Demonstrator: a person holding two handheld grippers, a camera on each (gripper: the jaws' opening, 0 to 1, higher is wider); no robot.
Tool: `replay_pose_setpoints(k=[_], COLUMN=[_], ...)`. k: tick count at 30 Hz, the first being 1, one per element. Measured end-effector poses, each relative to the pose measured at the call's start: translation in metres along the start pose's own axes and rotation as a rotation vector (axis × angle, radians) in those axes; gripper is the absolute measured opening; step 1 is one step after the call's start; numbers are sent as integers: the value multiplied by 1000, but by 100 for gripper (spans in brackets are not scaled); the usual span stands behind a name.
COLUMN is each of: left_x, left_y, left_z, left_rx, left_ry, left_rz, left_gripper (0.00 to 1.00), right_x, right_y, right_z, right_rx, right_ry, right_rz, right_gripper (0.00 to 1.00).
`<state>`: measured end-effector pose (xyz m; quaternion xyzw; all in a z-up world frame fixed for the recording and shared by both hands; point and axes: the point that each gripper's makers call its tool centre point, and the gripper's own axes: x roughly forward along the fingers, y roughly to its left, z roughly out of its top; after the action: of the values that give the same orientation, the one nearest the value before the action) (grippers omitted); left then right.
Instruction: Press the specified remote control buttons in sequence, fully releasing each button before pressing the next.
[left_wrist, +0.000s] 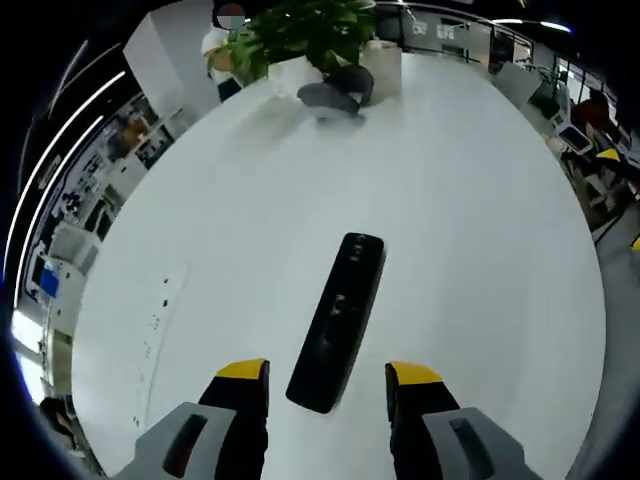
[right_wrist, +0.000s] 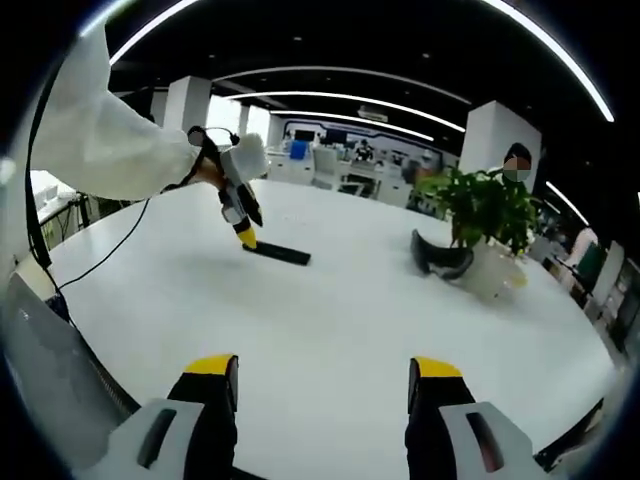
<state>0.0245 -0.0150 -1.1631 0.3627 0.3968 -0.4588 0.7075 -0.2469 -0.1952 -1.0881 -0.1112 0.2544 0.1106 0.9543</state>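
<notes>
A long black remote control (left_wrist: 338, 322) lies flat on the white table (left_wrist: 470, 220), its near end between the yellow-tipped jaws of my left gripper (left_wrist: 328, 375), which stands open around it without touching. In the right gripper view the same remote (right_wrist: 279, 254) lies far across the table, with the left gripper (right_wrist: 243, 232) held over its end by a person's white-sleeved arm (right_wrist: 110, 140). My right gripper (right_wrist: 322, 372) is open above bare table, nothing between its jaws.
A potted green plant (left_wrist: 305, 35) in a white pot and a dark grey object (left_wrist: 335, 92) stand at the table's far side. A power strip (left_wrist: 160, 320) lies flush in the table on the left. A person stands behind the plant. A cable (right_wrist: 100, 255) trails over the table edge.
</notes>
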Motion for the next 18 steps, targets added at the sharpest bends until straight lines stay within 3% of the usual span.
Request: replay_pose_setpoints(k=[4, 7, 13, 15, 18], left_x=[9, 13, 22, 23, 23], left_y=[4, 0, 1, 3, 1], left_z=[-6, -6, -11, -9, -11], left_rx=[28, -1, 11, -22, -5], left_ry=[35, 35, 68, 55, 56], left_rz=[5, -40, -70, -81, -111], left_gripper=[48, 47, 46, 44, 43], right_x=[1, 1, 2, 3, 4], right_y=[-1, -1, -2, -2, -3], right_z=[-1, -2, -4, -4, -5], right_rx=[-3, -3, -6, -6, -8], right_ry=[9, 16, 25, 29, 34], right_rz=[-2, -3, -9, -8, -11], right_gripper=[67, 67, 67, 67, 66])
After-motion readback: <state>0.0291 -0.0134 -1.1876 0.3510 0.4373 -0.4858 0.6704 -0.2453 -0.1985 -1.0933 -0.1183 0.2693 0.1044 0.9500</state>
